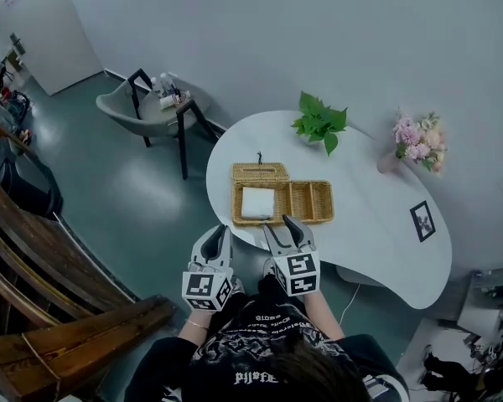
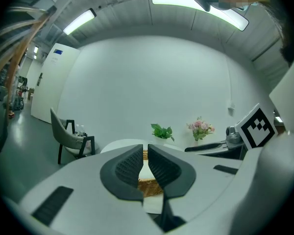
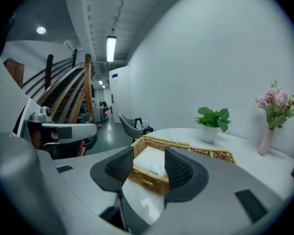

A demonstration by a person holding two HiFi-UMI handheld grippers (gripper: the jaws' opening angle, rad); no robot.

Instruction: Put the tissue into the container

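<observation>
Lying in the left part of the basket (image 1: 312,201) is the white tissue (image 1: 257,202). Near the basket, the left gripper (image 1: 225,229) has its jaws together; the right gripper (image 1: 277,223) has them apart.

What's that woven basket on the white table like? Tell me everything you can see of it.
A low, oblong tray of tan wicker, the basket sits flat near the edge of the table. A woven wall splits off a wide left compartment, where a white tissue pack lies flat; the right part is empty. A smaller wicker piece sits right behind it.
</observation>
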